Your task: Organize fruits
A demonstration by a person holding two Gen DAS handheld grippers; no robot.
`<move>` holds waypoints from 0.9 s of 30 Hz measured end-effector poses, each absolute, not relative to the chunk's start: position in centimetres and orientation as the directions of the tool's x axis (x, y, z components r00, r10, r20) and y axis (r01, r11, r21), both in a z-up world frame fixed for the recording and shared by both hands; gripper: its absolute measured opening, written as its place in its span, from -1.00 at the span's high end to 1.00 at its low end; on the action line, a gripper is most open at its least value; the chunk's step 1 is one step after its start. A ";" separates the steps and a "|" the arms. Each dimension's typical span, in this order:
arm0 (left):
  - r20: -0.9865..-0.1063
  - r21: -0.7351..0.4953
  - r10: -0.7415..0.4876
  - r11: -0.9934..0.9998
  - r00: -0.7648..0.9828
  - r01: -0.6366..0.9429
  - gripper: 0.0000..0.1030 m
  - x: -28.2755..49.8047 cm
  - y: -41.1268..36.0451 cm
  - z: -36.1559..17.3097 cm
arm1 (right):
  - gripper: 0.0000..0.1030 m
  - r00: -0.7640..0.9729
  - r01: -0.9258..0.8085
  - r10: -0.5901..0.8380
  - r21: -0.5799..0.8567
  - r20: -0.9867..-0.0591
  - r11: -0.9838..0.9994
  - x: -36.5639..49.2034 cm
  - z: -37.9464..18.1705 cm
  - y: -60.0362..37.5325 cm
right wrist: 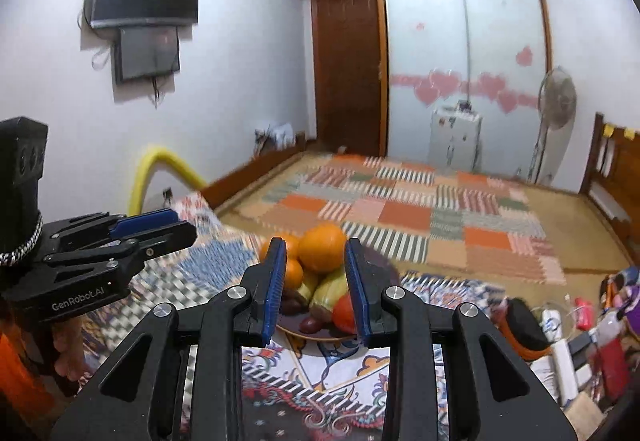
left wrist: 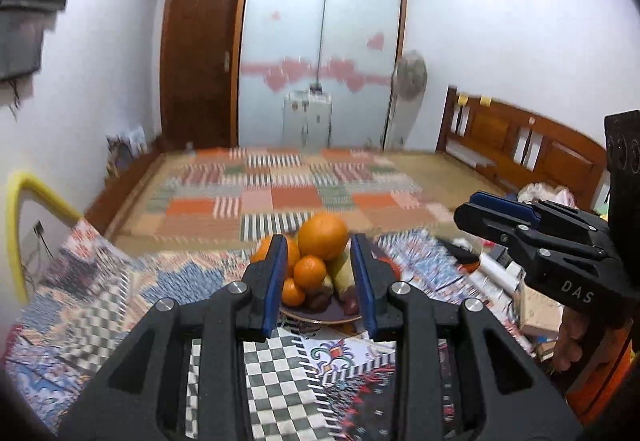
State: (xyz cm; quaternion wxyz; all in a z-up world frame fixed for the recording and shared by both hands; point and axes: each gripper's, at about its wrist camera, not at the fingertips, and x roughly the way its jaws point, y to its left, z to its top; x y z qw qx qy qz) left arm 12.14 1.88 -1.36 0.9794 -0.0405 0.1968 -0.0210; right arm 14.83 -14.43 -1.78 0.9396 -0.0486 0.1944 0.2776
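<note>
A dark plate [left wrist: 320,319] [right wrist: 320,335] piled with fruit stands on a patterned cloth. On top sits a big orange [left wrist: 323,237] [right wrist: 322,247], with smaller oranges [left wrist: 310,272] to its left. Below are yellow-green fruit [right wrist: 330,291], a red fruit [right wrist: 345,315] and small dark fruits [right wrist: 310,323]. My left gripper [left wrist: 318,241] hovers short of the plate, its blue pads a narrow gap apart with nothing between them. My right gripper [right wrist: 314,243] hangs beside it in the same pose, also empty. Each gripper appears side-on in the other's view: the right [left wrist: 496,207], the left [right wrist: 160,221].
A bed with a patchwork cover [left wrist: 280,193] lies beyond the plate, with a wooden headboard [left wrist: 520,141] on the right. Bottles and boxes [right wrist: 580,329] clutter the right side. A yellow padded bar [right wrist: 160,165] curves at the left. Wardrobe, fan and wall screens stand far back.
</note>
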 end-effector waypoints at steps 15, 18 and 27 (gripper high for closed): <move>-0.145 -0.033 -0.003 0.999 0.989 -0.002 -0.24 -0.9 -1.6 4.6 | -0.22 0.863 -0.487 0.483 0.013 -0.147 0.873 3.1 3.4 -16.3; -0.132 -0.025 0.011 1.000 0.991 -0.014 -0.35 -1.7 -1.8 4.6 | -0.45 0.878 -0.463 0.460 0.012 -0.131 0.886 2.7 3.1 -16.2; -0.138 -0.039 0.016 0.999 0.990 -0.022 -0.70 -2.5 -1.7 3.9 | -0.80 0.901 -0.420 0.418 0.006 -0.117 0.907 1.3 2.9 -16.5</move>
